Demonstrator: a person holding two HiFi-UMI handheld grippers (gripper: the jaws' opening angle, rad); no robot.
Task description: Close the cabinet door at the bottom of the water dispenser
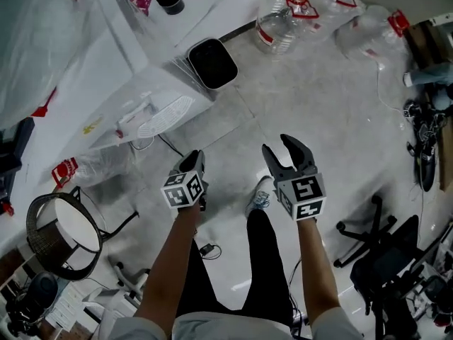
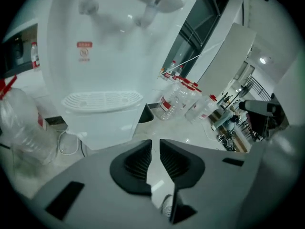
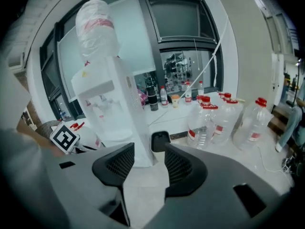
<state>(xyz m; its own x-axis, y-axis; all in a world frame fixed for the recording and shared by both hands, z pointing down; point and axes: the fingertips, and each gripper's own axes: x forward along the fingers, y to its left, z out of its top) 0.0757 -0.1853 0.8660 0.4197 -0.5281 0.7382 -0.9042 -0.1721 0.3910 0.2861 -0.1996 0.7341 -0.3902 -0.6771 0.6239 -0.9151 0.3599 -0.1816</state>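
Note:
The white water dispenser (image 1: 152, 94) stands at the upper left of the head view, a bottle (image 3: 95, 23) on its top. In the left gripper view its drip tray (image 2: 102, 100) faces me, with the plain white cabinet front (image 2: 97, 128) below it; I see no gap at the door there. My left gripper (image 1: 194, 159) (image 2: 155, 149) hangs in the air before the dispenser, jaws a narrow slit apart and empty. My right gripper (image 1: 279, 147) (image 3: 148, 154) is beside it, to the right, open wider, nothing between its pads.
A black bin (image 1: 211, 64) (image 3: 160, 141) stands right of the dispenser. Several water jugs (image 1: 283, 27) (image 3: 224, 120) line the far floor. An empty jug (image 1: 99, 165) lies left of it. A round wire basket (image 1: 60, 232) and an office chair (image 1: 382, 257) flank me.

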